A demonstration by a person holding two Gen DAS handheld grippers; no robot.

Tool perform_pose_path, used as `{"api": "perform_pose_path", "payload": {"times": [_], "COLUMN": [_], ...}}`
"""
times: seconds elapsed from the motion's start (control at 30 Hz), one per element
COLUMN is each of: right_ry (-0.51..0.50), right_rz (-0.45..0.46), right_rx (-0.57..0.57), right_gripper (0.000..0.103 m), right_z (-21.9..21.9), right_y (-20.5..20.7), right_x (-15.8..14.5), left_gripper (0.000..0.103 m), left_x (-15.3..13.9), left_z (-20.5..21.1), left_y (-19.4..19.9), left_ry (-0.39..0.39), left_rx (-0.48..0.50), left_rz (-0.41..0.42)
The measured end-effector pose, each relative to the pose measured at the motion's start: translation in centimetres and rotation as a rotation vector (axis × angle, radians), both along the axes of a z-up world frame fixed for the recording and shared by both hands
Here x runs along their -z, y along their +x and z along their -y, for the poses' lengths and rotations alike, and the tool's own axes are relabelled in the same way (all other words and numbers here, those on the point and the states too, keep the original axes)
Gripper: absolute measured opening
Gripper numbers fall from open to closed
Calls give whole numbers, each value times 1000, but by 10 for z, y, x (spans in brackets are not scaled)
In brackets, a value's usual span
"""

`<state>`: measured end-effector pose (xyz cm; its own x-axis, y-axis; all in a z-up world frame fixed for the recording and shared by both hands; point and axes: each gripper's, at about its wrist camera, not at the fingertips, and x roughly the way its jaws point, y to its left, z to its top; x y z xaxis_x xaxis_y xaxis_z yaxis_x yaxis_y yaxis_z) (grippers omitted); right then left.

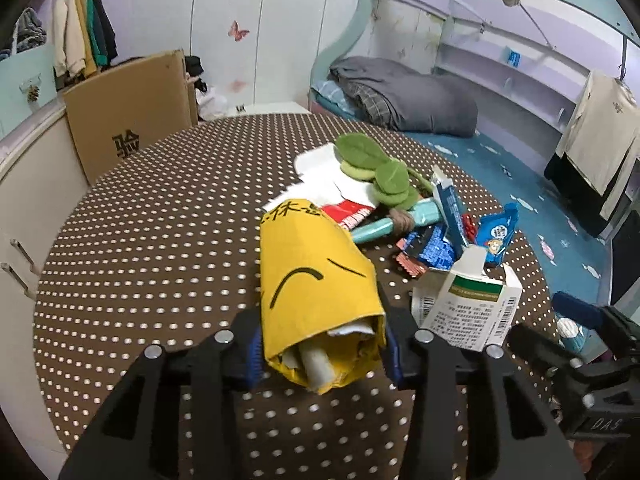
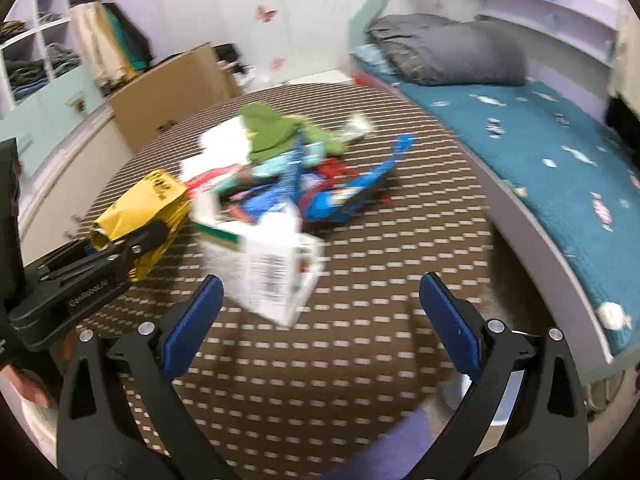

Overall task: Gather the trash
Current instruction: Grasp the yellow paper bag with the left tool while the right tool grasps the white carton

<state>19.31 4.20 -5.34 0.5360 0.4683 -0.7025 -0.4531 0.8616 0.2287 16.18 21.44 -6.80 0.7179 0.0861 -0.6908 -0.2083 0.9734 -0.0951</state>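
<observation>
Brown, white-dotted cloth covers the round bench (image 1: 152,248) directly beneath both tools and carries all the trash. Just beyond the left hand-held gripper (image 1: 320,350) lies the heap: a white torn-open cardboard carton with barcodes (image 1: 468,312) to its right, blue snack wrappers (image 1: 496,232) farther ahead on that side, and a green felt leaf sprig on a teal stem (image 1: 376,168) at the far end over white paper scraps (image 1: 320,172). Between the left hand-held gripper's fingers sits a yellow rolled paper bag with black lettering (image 1: 316,280), stuffed with white paper; the blue pads press on its two sides, clamped on the near end. In the right wrist view, the right hand-held gripper (image 2: 320,320) stands wide apart with nothing between its fingers, the white carton (image 2: 264,272) just ahead of it, and the yellow bag (image 2: 136,208) off to its left.
</observation>
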Motion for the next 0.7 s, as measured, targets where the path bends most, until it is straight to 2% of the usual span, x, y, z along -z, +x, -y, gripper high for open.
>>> {"api": "perform_pose_path", "payload": {"times": [0.1,0.17,0.3,0.33,0.37,0.4,0.47,0.7], "right_ry": [26,47,91,104,112,122,127,181], "right_rz": [-18,-23,-55,-72,-80,-75,-47,80], "right_rx": [-59,-100,-161,-168,-171,-176,-185,-173], "right_gripper": [93,73,48,32,22,21,7,3], "right_z": [-14,-22,-39,-42,-42,-44,-46,-23], "right_y": [2,3,8,10,10,8,2,-21], "right_x": [4,4,11,13,14,14,10,-20], "left_gripper": [44,44,44,44,44,44,44,44], "left_x": [-4,-6,-4,-3,-2,0,1,-6], "left_z": [-7,-9,-16,-18,-19,-20,-21,-10], "left_y": [-9,-15,-24,-26,-27,-29,-30,-30], "left_ry": [-10,-11,-18,-22,-24,-24,-26,-26], "left_rx": [-6,-14,-36,-39,-44,-48,-52,-25], "left_rz": [17,25,23,22,19,16,12,34]}}
